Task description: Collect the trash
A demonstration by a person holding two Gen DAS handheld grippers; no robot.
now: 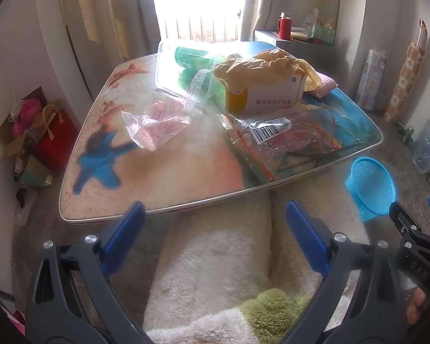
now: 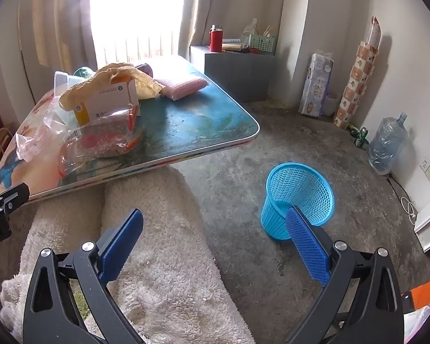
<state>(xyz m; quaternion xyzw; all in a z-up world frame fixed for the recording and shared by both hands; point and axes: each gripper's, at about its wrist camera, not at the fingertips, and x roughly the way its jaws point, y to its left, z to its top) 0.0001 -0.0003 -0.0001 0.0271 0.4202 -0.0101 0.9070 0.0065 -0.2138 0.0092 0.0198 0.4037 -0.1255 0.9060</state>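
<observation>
Fluffy white fabric over my lap (image 1: 215, 258) fills the space between my left gripper (image 1: 215, 238), whose blue pads stand wide apart with nothing between them. My right gripper (image 2: 215, 243) is just as widely spread and just as empty, angled down over the same fabric and the bare floor (image 2: 272, 143). As I judge it, the collecting has not begun: every piece of trash I can see lies on the low table (image 1: 163, 183). Nearest its front edge are a crumpled clear wrapper with pink print (image 1: 157, 123) and, beside it to the right, a clear zip bag with a barcode label (image 1: 275, 137). Behind them sits a white and orange box (image 1: 266, 97) with crumpled yellow paper (image 1: 258, 63) draped over it, a clear plastic tub holding something green (image 1: 183, 63) to its left, and a pink sponge-like pad (image 2: 180, 84) at the far side. The blue mesh basket (image 2: 298, 197) stands on the floor to the right of the table, well apart from the trash, and from the right wrist view it looks empty, though I cannot see all the way to its bottom. So all of the pile remains to be picked up and carried across to that basket, piece by piece.
</observation>
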